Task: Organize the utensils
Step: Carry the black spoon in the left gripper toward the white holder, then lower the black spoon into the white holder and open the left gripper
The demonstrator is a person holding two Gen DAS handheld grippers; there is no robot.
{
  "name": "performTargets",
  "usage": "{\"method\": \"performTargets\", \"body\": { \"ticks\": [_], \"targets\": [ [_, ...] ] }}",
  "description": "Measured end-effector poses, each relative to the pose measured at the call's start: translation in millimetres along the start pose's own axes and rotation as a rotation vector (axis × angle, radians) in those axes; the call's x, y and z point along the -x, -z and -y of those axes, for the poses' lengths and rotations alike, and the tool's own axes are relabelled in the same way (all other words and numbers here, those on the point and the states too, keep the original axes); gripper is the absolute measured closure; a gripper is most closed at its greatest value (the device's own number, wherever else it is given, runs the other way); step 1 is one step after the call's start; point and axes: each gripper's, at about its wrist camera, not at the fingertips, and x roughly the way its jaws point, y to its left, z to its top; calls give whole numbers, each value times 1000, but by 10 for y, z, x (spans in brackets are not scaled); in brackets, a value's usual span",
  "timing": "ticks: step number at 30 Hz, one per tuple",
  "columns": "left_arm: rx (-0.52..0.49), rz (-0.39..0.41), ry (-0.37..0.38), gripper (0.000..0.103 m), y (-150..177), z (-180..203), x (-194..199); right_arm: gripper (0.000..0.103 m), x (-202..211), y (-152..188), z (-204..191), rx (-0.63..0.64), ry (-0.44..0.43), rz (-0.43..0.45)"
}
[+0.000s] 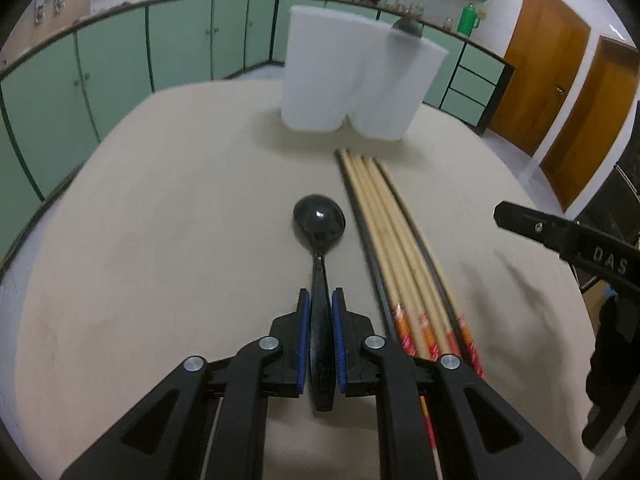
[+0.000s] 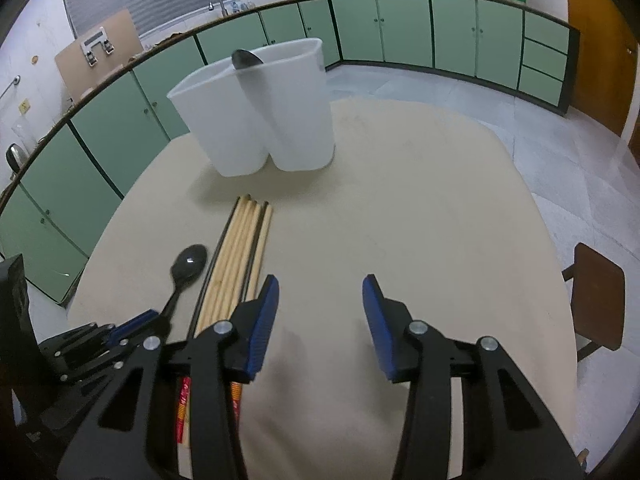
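Observation:
A black spoon (image 1: 320,232) lies on the beige table (image 1: 160,240), bowl pointing away. My left gripper (image 1: 321,298) is shut on its handle; both show in the right wrist view, spoon (image 2: 188,266) and left gripper (image 2: 132,326). Several wooden chopsticks (image 1: 384,220) lie just right of the spoon, also in the right wrist view (image 2: 244,248). A white two-compartment holder (image 1: 356,76) stands at the far side with another black spoon (image 2: 246,60) in it. My right gripper (image 2: 320,300) is open and empty above the table, right of the chopsticks.
Green cabinets (image 2: 400,28) with a counter ring the room. A brown stool (image 2: 596,296) stands at the table's right edge. Wooden doors (image 1: 560,92) are at the far right. The right gripper's arm (image 1: 568,240) shows at the right of the left wrist view.

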Motion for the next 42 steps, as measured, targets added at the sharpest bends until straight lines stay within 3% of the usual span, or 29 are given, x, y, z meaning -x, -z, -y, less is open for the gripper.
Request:
{"method": "performTargets", "body": {
  "ticks": [2, 4, 6, 9, 20, 23, 28, 32, 39, 42],
  "targets": [
    [4, -5, 1, 91, 11, -41, 40, 60, -11, 15, 2, 2, 2, -6],
    [22, -21, 17, 69, -16, -53, 45, 60, -21, 29, -2, 5, 7, -10],
    [33, -16, 7, 58, -110, -25, 35, 60, -25, 38, 3, 6, 9, -15],
    [12, -10, -23, 53, -253, 32, -40, 60, -23, 36, 24, 6, 13, -15],
    [-51, -39, -77, 53, -512, 70, -361, 60, -100, 29, 61, 8, 20, -26],
    [-59, -26, -86, 68, -483, 95, -345, 60, -127, 32, 51, 6, 20, -33],
    [-47, -3, -74, 69, -465, 101, -325, 60, -127, 29, 27, 14, 23, -32],
    [-6, 71, -38, 69, -509, 61, -146, 60, -101, 9, 4, 25, 27, -18],
    [39, 377, -4, 69, -913, -36, 355, 60, -55, -92, -66, 47, 24, 26],
    [37, 465, 3, 69, -1102, -70, 482, 61, -41, -199, -97, 50, 21, 49]
  ]
}}
